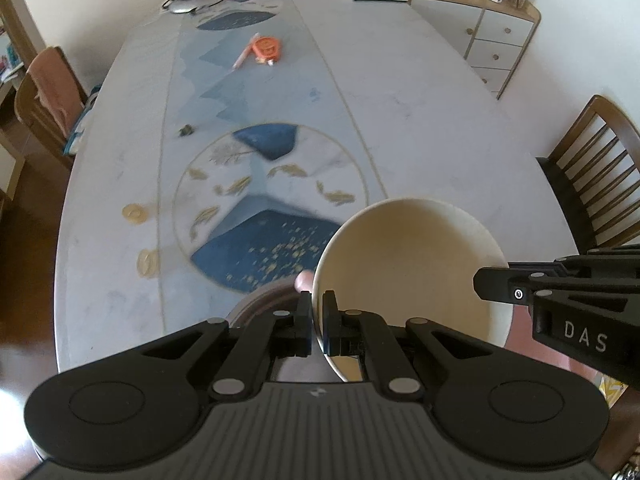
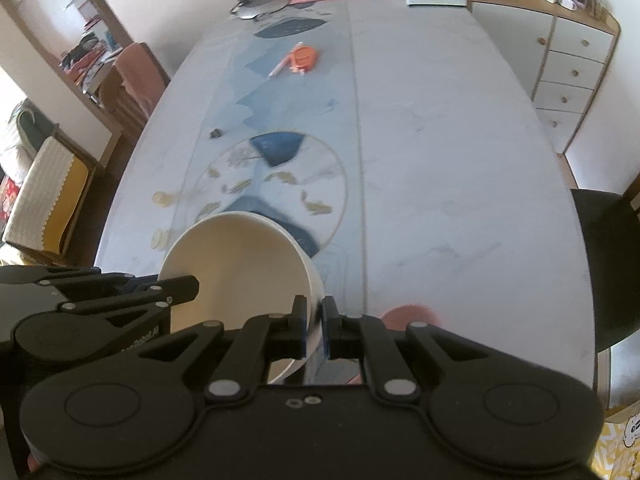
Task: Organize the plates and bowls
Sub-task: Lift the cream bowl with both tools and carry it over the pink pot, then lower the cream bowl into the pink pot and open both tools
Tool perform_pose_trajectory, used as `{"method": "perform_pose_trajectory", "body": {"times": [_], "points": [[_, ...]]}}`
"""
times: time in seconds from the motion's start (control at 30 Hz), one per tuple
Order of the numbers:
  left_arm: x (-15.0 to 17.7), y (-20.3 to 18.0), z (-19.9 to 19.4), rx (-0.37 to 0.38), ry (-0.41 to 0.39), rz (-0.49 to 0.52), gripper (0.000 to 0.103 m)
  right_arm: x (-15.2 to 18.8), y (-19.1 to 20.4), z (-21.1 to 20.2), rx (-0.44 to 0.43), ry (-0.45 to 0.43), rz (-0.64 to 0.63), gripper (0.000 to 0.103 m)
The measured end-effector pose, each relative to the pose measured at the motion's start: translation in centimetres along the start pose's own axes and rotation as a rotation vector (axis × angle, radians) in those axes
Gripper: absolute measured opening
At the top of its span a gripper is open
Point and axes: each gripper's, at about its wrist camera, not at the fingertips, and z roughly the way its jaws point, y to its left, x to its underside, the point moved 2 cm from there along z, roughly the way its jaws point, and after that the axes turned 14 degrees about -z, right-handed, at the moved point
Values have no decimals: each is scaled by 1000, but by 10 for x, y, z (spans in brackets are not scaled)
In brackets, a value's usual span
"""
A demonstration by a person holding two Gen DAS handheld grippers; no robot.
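One cream, round, smooth-walled bowl [image 1: 408, 276] hangs tilted above the near end of the pale blue-patterned table [image 1: 420, 120], with your left gripper [image 1: 317, 322] and right gripper [image 2: 316, 326] each clamped tight on opposite sides of its rim. Beneath it you have a dark round plate [image 1: 260, 300] and something pink, blurred; I judge sorting barely begun, with this bowl yet to be set down.
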Motion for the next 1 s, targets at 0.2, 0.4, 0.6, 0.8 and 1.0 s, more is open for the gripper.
{"method": "perform_pose_trajectory", "body": {"times": [0.2,0.4,0.6,0.8,1.0], "points": [[14,25,-4,-4,8,-26,4,8,25,4,-15,14,-18,8],[29,47,3,-19,28,-39,4,18,47,16,-30,41,-26,9],[41,59,14,-33,44,-24,4,32,61,29,-38,74,-23,9],[49,64,24,-16,51,-7,4,41,66,36,-30,92,-16,10],[52,64,33,-13,49,15,4,47,68,45,-21,111,-18,10]]}}
